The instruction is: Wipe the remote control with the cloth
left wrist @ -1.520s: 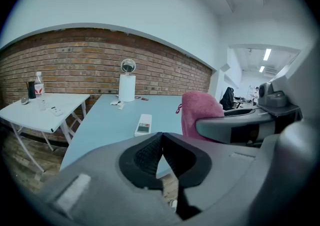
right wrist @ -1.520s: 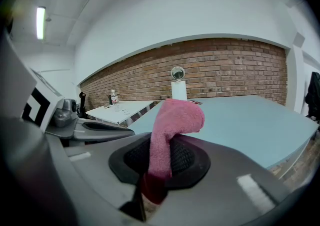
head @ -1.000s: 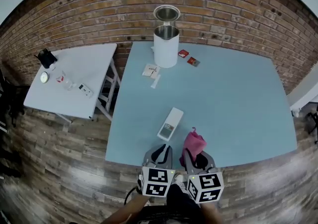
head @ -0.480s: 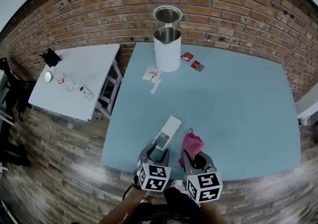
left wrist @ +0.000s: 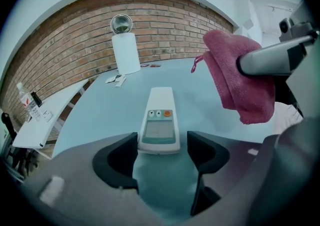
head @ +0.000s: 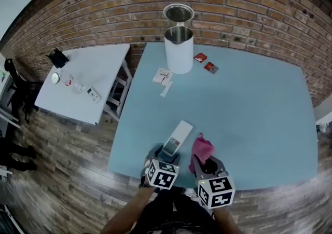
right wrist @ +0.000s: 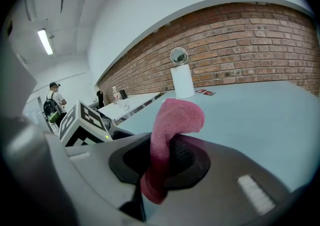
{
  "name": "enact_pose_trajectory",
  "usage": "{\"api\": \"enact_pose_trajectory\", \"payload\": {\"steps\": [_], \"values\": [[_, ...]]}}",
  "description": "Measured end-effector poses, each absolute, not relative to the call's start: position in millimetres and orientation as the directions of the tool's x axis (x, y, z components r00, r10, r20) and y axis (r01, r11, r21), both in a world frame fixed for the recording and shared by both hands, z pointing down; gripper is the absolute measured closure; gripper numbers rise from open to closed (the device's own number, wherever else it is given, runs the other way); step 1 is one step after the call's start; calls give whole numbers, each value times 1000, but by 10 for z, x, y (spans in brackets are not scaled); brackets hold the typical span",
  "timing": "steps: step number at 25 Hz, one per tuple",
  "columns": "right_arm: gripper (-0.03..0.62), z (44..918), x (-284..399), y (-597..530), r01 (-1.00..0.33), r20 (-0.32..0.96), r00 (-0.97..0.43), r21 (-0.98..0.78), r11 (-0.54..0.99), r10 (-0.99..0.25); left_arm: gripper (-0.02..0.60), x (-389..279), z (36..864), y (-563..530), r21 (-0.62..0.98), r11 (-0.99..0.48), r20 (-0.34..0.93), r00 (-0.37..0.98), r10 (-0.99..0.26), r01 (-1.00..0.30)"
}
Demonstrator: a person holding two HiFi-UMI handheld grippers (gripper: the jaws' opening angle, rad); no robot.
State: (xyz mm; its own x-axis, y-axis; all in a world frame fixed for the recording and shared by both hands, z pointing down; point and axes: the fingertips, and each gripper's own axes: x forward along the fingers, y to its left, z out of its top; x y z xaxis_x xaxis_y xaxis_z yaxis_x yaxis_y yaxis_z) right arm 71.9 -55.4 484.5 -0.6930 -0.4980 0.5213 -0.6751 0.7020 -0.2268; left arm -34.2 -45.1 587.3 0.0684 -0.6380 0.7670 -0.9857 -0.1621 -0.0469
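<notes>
Remote control (head: 176,138) lay flat near the blue table's (head: 249,103) front edge. The left gripper's (left wrist: 161,151) 2 jaws had just been opening and stood wide, the remote's near end between them, ungripped. The right gripper (right wrist: 167,162) pinched the pink cloth (right wrist: 170,120). Wiping seemingly had not started.

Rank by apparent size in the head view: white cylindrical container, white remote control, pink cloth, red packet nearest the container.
1. white cylindrical container
2. white remote control and pink cloth look about alike; left unranked
3. red packet nearest the container, smallest
</notes>
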Motion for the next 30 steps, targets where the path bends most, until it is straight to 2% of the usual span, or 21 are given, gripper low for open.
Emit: {"api": "enact_pose_trajectory", "payload": {"steps": [10, 13, 17, 25, 30], "values": [[526, 4860, 533, -729, -641, 547, -706, -223, 734, -450, 262, -312, 5912, -495, 15, -232, 772, 159, -615, -973], [526, 4875, 352, -775, -589, 561, -730, -226, 776, -391, 264, -298, 5940, -505, 75, -259, 764, 222, -605, -963], [526, 4877, 57, -811, -502, 572, -764, -238, 831, -298, 297, -316, 5937, -494, 92, -311, 773, 264, -576, -946], [526, 4988, -517, -725, -322, 564, -822, -356, 877, -73, 298, -285, 5923, -464, 84, -455, 765, 350, -540, -887], [528, 5200, -695, -614, -246, 584, -811, -392, 886, 33, 298, -278, 5926, -451, 84, -483, 768, 366, -525, -871]]}}
